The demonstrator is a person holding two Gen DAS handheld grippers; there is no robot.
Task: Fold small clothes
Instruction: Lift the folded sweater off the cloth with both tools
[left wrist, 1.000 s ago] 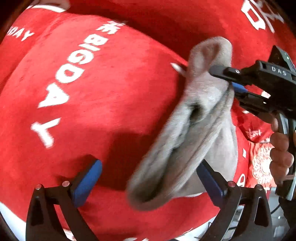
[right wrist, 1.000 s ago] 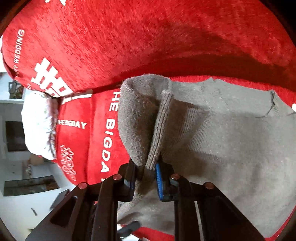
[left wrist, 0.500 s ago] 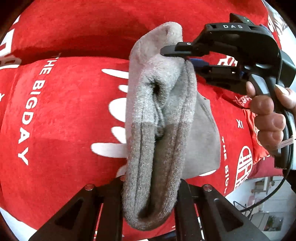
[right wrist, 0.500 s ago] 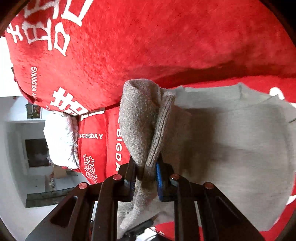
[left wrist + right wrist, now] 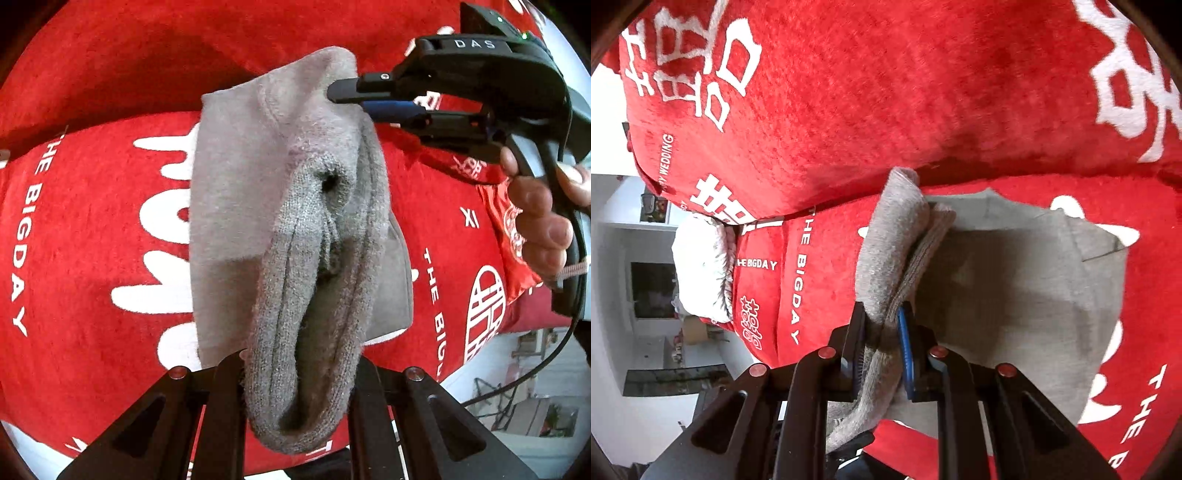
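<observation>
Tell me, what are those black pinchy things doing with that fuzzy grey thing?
A person is folding a grey knitted sock over a red sofa cover with white lettering. The left gripper pinches one end of the sock and the right gripper pinches the other, so it hangs doubled between them. Another flat grey cloth piece lies on the cover underneath.

Both views are bright and richly coloured, lit it seems by daylight from the pale room [image 5: 646, 295] at the frame edge, which is nearly washed out. The red cover [image 5: 92, 240] curves strongly toward the dark vignetted corners, its white lettering bent by the fisheye. A soft shadow falls on the flat grey garment [image 5: 1015, 295]. The knit texture of the near sock [image 5: 306, 332] is sharp; distant room detail is soft.
</observation>
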